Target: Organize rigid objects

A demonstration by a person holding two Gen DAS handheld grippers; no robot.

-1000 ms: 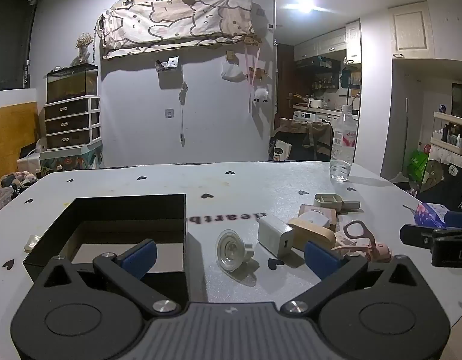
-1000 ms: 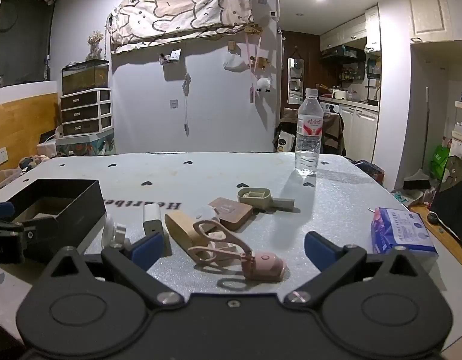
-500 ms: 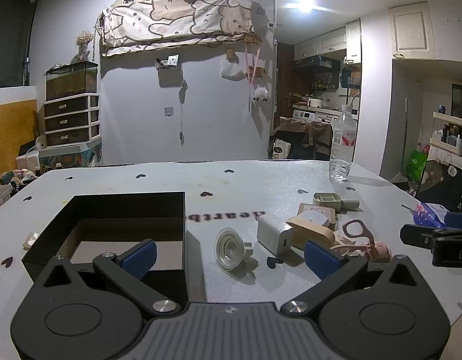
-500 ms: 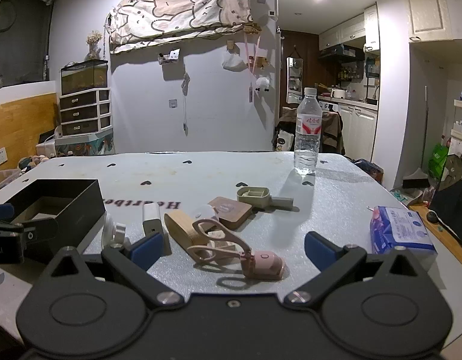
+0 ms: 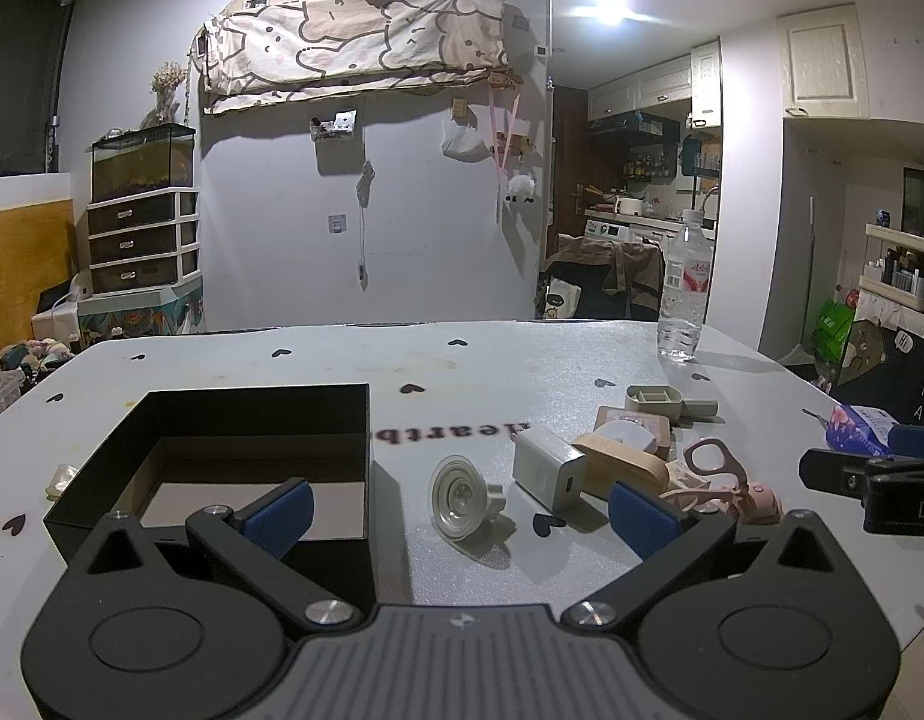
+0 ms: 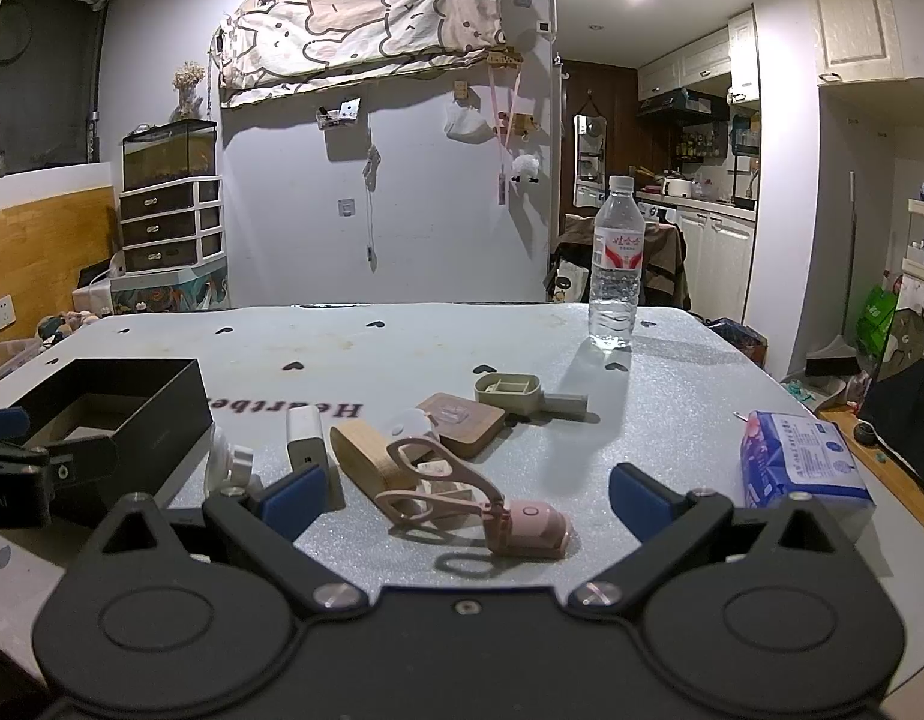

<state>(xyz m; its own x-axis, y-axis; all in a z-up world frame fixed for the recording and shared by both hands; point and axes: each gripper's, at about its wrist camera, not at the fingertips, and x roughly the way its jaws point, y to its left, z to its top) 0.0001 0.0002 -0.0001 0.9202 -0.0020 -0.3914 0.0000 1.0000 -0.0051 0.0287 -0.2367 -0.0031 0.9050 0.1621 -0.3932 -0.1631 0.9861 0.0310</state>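
An open black box [image 5: 222, 456] [image 6: 120, 408] stands on the table's left side. To its right lie a round white lamp fitting [image 5: 459, 498] [image 6: 228, 465], a white charger [image 5: 546, 468] [image 6: 306, 435], a tan wooden piece [image 5: 624, 468] [image 6: 366, 456], a wooden square coaster [image 6: 462, 423], a pink eyelash curler [image 6: 492, 510] [image 5: 726, 480] and a beige scoop [image 6: 516, 393] [image 5: 660, 402]. My left gripper [image 5: 459, 510] is open, low over the table in front of the lamp fitting. My right gripper [image 6: 465, 495] is open around the eyelash curler's near side.
A water bottle [image 6: 615, 264] stands at the far right of the table [image 6: 402, 348]. A blue tissue pack [image 6: 798, 462] lies near the right edge. A small pale scrap [image 5: 60, 477] sits left of the box. Kitchen and drawers stand beyond the table.
The left wrist view has shifted slightly, so the box and lamp fitting sit a little differently in frame. The right gripper has barely moved.
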